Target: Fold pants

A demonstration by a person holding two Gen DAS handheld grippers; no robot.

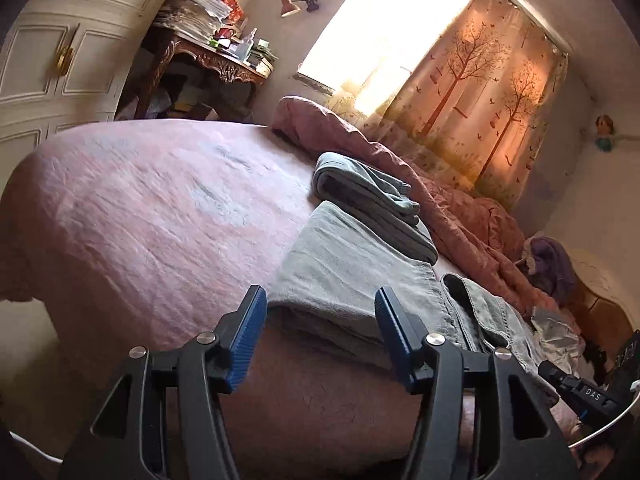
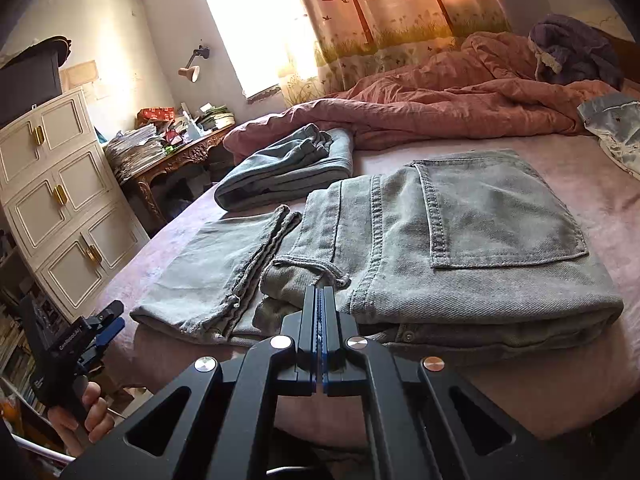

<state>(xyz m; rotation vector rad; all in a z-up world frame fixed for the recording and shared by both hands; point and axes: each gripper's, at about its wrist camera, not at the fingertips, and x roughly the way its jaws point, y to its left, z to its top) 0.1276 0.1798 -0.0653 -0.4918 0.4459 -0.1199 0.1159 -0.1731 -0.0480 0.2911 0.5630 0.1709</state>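
Rt gripper (image 2: 321, 300) fingers pressed together at pants (image 2: 460, 240) edge; can't tell if cloth's pinched. Left hand (image 2: 86, 412) cut off by frame edge.

Bed (image 2: 592, 216): covered by a pink sheet, wrinkled, bare over most of its left part in the left wrist view.
Grey jeans (image 2: 460, 240): folded, lying flat on the sheet near the front edge, back pocket facing up, leg ends doubled over at the left.
Second folded pants (image 2: 288, 168): blue-grey, lying on the sheet just beyond the grey jeans, apart from them.
Pink duvet (image 2: 440, 100): bunched along the far side of the bed, below the curtain.
Purple garment (image 2: 572, 52): heaped on the duvet at the far right.
Pale printed cloth (image 2: 616, 128): crumpled on the sheet at the right edge.
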